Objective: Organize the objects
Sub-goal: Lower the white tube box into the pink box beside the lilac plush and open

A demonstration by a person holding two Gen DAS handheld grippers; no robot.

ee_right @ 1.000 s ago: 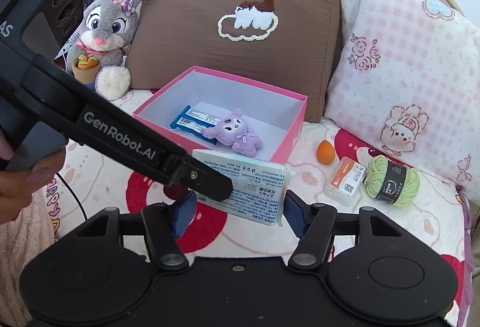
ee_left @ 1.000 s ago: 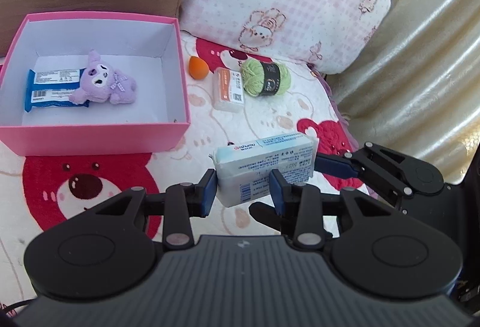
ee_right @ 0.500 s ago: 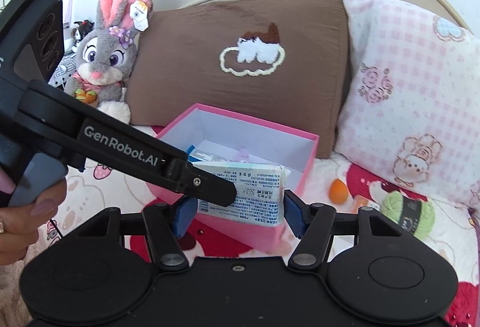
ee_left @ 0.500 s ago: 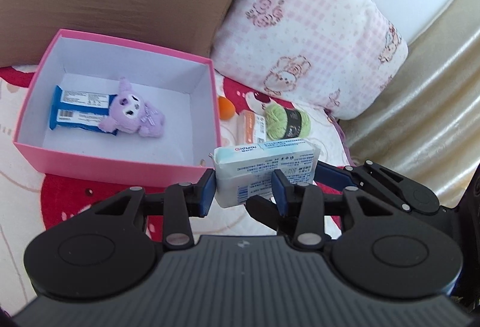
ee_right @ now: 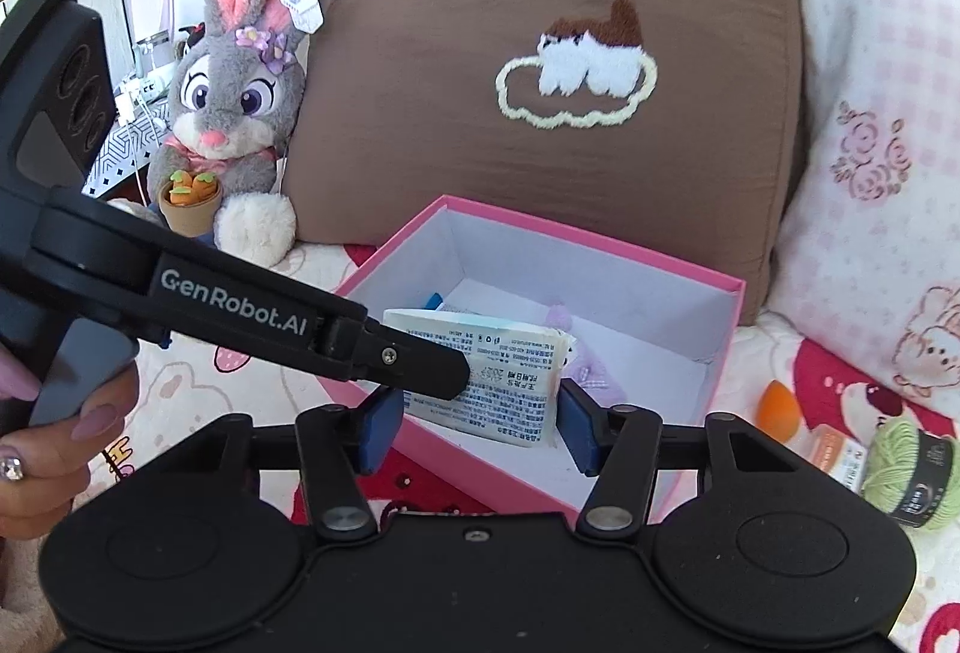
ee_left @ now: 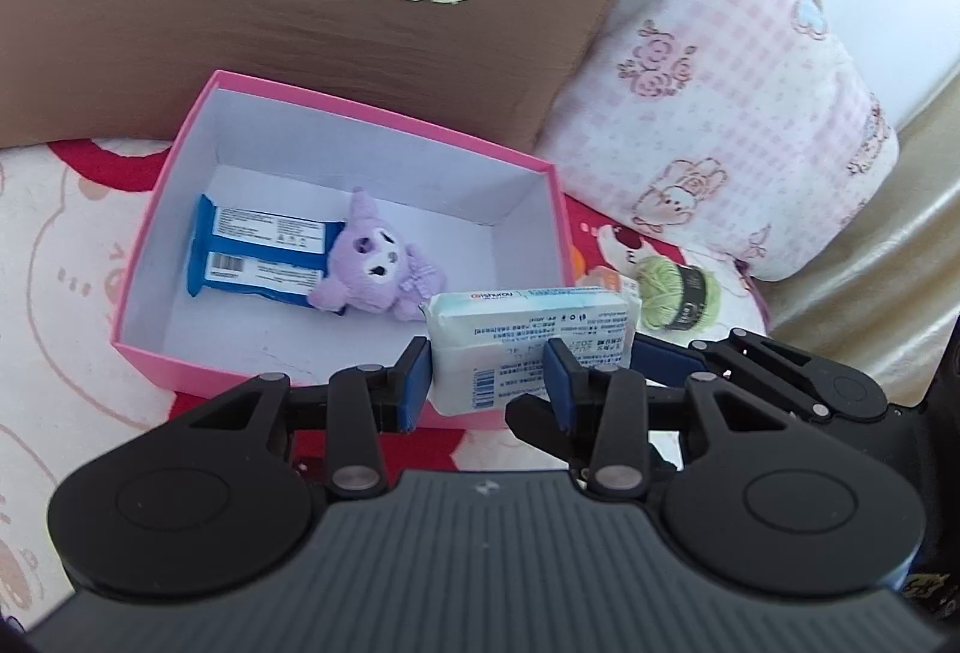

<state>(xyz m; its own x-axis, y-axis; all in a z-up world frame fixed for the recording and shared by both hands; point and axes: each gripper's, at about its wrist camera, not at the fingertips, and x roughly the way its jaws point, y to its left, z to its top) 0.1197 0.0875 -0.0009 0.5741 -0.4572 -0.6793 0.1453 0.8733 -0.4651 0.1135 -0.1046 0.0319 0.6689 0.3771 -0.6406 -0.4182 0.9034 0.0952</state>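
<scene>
Both grippers carry the white tissue pack (ee_left: 531,335) together: left gripper (ee_left: 487,380) has its blue pads clamped on the pack's near end, jaws narrow, while right gripper (ee_right: 474,416) straddles the other end with jaws closing, right pad touching, left pad's contact hidden behind the other tool's finger (so can't tell if it's a firm pinch). Two-point hold probably keeps the soft pack level instead of sagging. In the left wrist view the pack sits lower centre, over the near right corner of the pink box (ee_left: 144,347), not yet inside. Box already holds a blue wrapper (ee_left: 258,257) at left and a purple plush (ee_left: 378,263) mid-floor; bare floor is on the right half and along the back wall, so that's the drop zone. Watch the right wall rim and the plush's bow. Outside, yarn ball (ee_left: 678,293), orange item (ee_right: 777,404) and small orange-white packet (ee_right: 837,455) crowd the box's right side
</scene>
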